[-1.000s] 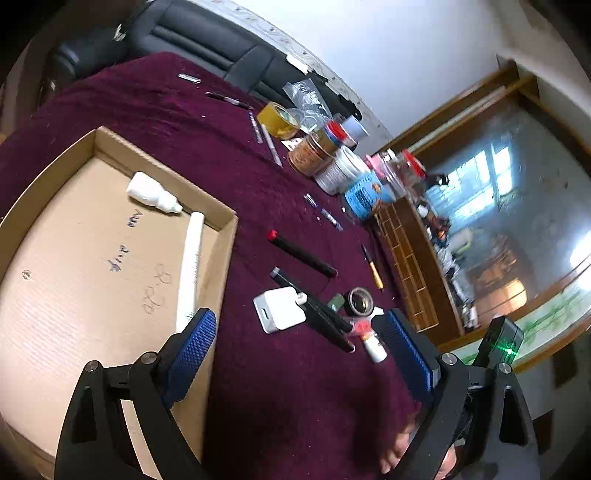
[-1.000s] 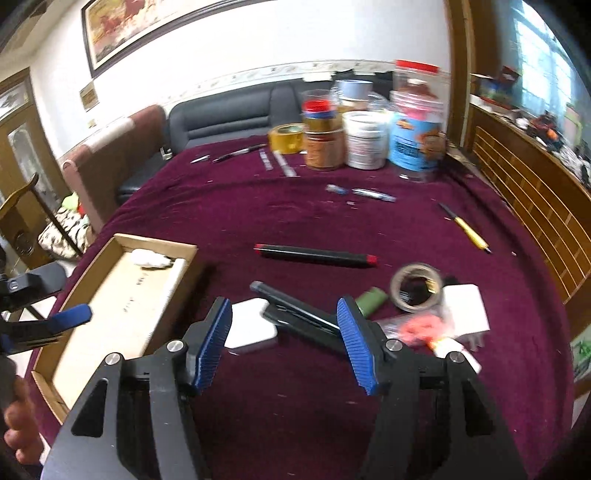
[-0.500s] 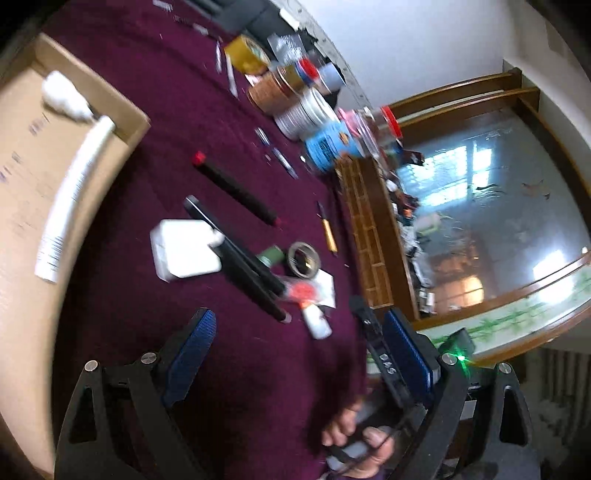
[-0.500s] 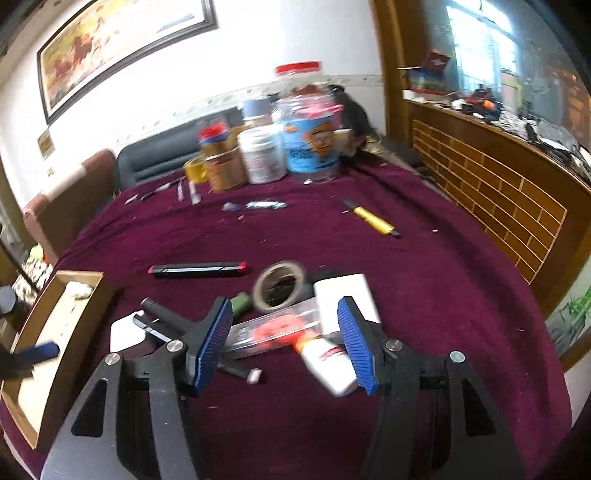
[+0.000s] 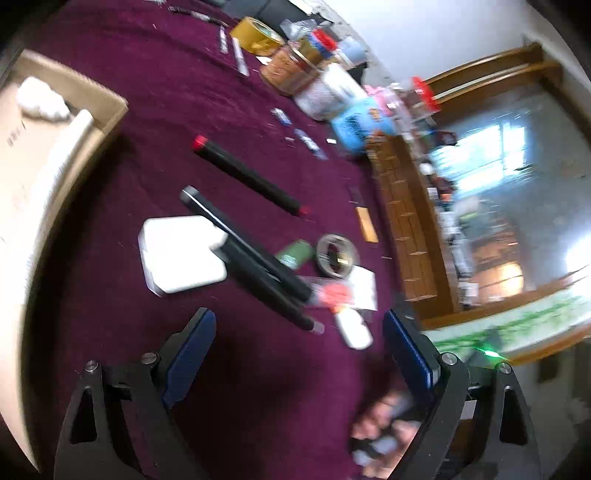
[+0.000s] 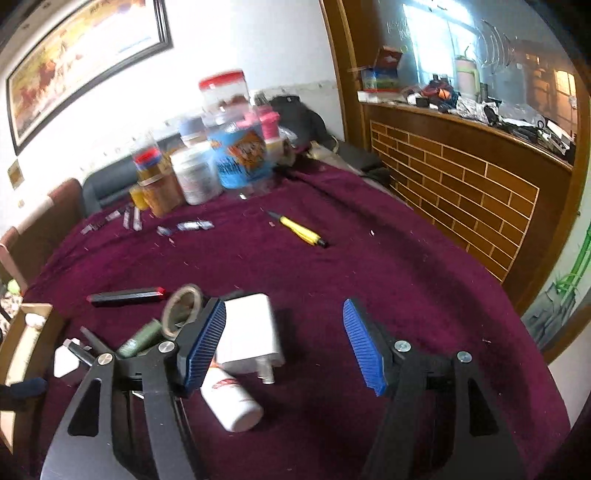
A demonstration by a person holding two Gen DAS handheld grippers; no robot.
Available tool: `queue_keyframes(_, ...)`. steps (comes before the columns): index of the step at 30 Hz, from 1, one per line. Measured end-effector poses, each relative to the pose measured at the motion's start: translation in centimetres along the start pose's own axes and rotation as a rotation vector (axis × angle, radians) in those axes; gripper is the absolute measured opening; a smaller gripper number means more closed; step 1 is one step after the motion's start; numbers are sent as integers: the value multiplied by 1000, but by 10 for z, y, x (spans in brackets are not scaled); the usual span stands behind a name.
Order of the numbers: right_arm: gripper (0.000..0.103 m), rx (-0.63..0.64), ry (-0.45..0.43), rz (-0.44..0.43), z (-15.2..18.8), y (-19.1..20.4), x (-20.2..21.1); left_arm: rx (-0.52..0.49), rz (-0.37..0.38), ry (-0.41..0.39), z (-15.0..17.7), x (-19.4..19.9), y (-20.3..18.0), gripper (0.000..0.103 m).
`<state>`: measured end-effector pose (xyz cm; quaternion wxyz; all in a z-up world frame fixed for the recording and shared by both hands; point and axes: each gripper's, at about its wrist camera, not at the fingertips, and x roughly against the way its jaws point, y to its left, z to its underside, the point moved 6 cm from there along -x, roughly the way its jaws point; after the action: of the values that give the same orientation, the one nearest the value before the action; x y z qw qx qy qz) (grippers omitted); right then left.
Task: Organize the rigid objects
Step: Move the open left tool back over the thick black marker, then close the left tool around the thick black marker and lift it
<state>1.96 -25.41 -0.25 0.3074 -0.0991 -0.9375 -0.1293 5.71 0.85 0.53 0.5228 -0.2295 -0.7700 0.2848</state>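
Note:
A cluster of small objects lies on the maroon tablecloth (image 5: 155, 110): a white square charger (image 5: 181, 254), black pens (image 5: 266, 277), a black stick with red ends (image 5: 247, 177), a tape ring (image 5: 336, 254), a white plug adapter (image 6: 251, 332) and a small white bottle (image 6: 231, 397). My left gripper (image 5: 299, 354) is open and empty, just short of the pens. My right gripper (image 6: 284, 343) is open and empty, its left finger beside the adapter and bottle. A cardboard box (image 5: 44, 155) at the left holds a white bottle (image 5: 40, 99) and a white tube (image 5: 70, 136).
Several jars and tubs (image 6: 221, 162) stand at the table's far edge, with a yellow tape roll (image 5: 258, 35). A yellow utility knife (image 6: 299, 230) lies mid-table. A wooden brick-pattern partition (image 6: 461, 184) borders the right side. A sofa sits behind.
My right gripper swung right, from over the black pens to beside the adapter and bottle. My left gripper moved off the box toward the object cluster. Both stayed open.

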Motion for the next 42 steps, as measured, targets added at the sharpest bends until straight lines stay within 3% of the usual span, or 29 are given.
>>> queue_keyframes(5, 65, -8, -4, -1, 1, -3, 1, -137, -216, -32, -13, -18, 1, 88)
queue_keyframes(13, 65, -17, 36, -10, 5, -5, -6, -239, -308, -25, -35, -56, -10, 88)
queue_keyframes(16, 65, -9, 30, 0, 5, -5, -6, -332, -358, -4, -33, -67, -19, 88)
queue_keyframes(23, 65, -7, 43, 7, 6, -6, -8, -440, -246, 267, 26, -88, -32, 81)
queue_keyframes(28, 65, -13, 41, 10, 6, -6, -8, -512, -175, 244, 40, -72, -47, 81)
queue_keyframes(31, 65, -23, 45, 7, 6, -7, -8, -606, -199, 192, 41, -69, -59, 81)
queue_keyframes(36, 65, -37, 44, 17, 5, -12, -9, -704, -244, 201, 63, -85, -68, 81)
queue_keyframes(37, 65, -42, 47, 19, 6, -12, -9, -721, -260, 208, 69, -89, -68, 79)
queue_keyframes(38, 65, -44, 50, 20, 5, -14, -11, -735, -294, 209, 74, -91, -65, 62)
queue_keyframes(40, 65, -51, 58, 17, 6, -15, -12, -774, -374, 179, 80, -90, -59, 39)
queue_keyframes(42, 65, -57, 64, 14, 7, -16, -13, -756, -369, 183, 83, -86, -57, 25)
